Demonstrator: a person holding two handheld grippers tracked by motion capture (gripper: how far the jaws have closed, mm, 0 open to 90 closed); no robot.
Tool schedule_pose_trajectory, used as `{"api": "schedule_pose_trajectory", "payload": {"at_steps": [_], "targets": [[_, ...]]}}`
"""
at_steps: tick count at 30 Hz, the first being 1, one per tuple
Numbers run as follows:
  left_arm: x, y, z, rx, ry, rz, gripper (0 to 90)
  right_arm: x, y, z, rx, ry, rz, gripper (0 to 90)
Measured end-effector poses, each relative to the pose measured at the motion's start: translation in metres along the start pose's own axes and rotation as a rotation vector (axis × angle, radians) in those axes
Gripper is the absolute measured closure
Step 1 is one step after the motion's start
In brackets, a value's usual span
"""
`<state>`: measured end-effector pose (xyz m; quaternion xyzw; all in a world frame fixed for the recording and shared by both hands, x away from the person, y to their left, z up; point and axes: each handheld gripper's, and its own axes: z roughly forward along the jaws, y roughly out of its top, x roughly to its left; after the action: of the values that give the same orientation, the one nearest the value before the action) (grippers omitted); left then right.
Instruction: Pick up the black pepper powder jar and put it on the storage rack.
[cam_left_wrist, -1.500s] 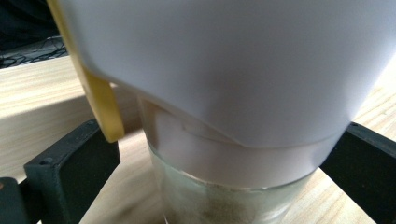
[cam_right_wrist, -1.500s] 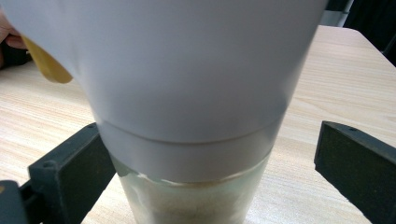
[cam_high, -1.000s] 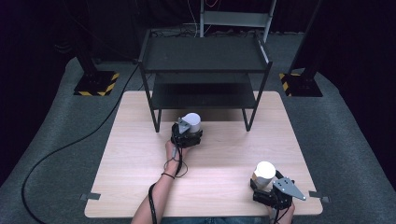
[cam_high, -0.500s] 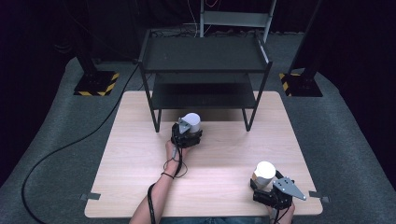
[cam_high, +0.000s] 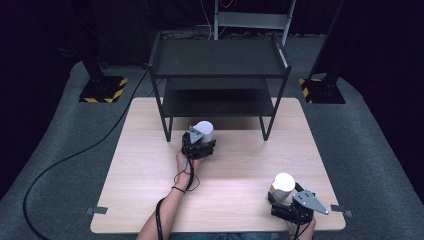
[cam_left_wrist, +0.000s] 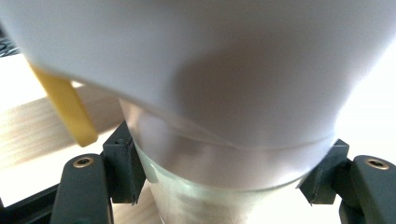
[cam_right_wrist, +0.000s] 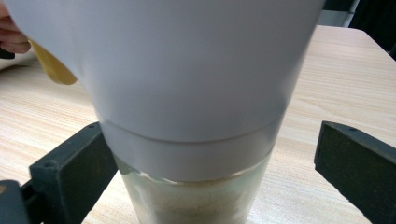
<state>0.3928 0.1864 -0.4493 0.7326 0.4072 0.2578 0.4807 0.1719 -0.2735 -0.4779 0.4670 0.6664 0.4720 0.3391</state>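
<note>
A white-topped cup with a clear glass base (cam_high: 203, 132) stands on the wooden table (cam_high: 235, 165) in front of the black shelf rack. My left gripper (cam_high: 199, 145) is shut on it; in the left gripper view both pads (cam_left_wrist: 122, 170) press the glass base (cam_left_wrist: 224, 196), and a yellow tab (cam_left_wrist: 70, 109) hangs at the cup's left. A second cup of the same kind (cam_high: 283, 186) stands near the table's front right. My right gripper (cam_high: 286, 202) is open around it, its right jaw standing well off the cup (cam_right_wrist: 196, 107).
A black two-level shelf rack (cam_high: 220, 57) stands on the far half of the table, just behind the left cup. Yellow-and-black striped stand bases (cam_high: 102, 91) sit on the floor at both sides. A black cable (cam_high: 65, 160) runs across the carpet at left.
</note>
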Motion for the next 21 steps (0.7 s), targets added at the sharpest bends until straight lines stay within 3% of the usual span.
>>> {"api": "schedule_pose_trajectory", "payload": {"at_steps": [11, 21], "targets": [[0.006, 0.015, -0.018, 0.003, -0.027, 0.002, 30.5, 0.0, 0.0, 0.0, 0.002, 0.002, -0.001, 0.0], [0.008, 0.027, -0.036, -0.002, -0.045, 0.03, 30.5, 0.0, 0.0, 0.0, -0.002, 0.002, -0.001, 0.0]]}}
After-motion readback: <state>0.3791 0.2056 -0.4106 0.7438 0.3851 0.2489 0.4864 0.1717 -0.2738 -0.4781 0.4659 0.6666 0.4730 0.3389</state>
